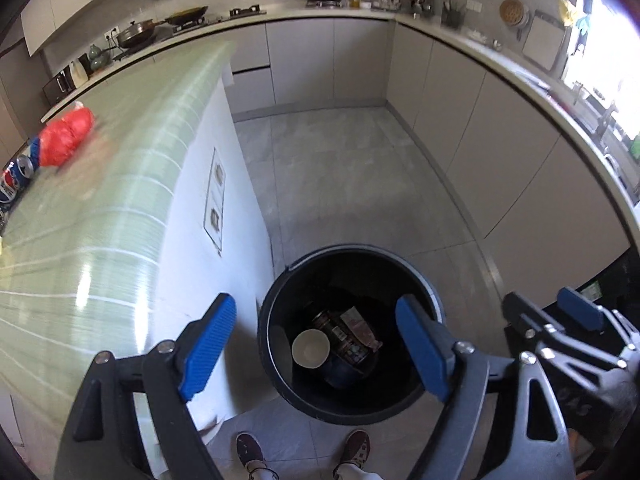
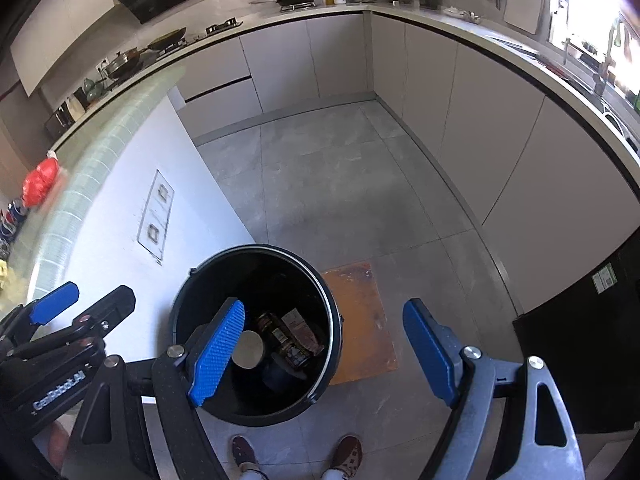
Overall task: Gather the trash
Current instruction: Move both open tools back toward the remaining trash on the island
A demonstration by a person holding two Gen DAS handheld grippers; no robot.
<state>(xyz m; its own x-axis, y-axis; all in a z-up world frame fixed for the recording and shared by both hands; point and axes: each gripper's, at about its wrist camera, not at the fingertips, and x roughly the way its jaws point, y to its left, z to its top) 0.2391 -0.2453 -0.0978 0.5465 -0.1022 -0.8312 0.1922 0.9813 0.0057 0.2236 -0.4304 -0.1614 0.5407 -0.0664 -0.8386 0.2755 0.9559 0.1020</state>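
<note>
Trash bin (image 1: 352, 336) on the floor holds a cup and can; left claw (image 1: 320, 354) and right claw (image 2: 326, 354) hover spread wide, empty.

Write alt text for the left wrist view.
The open, empty left gripper hangs over a black trash bin on the kitchen floor holding a paper cup and can. A red bag and Pepsi can sit on the green counter.

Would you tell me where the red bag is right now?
In the left wrist view, the red bag lies far left on the green counter, beside a Pepsi can.
</note>
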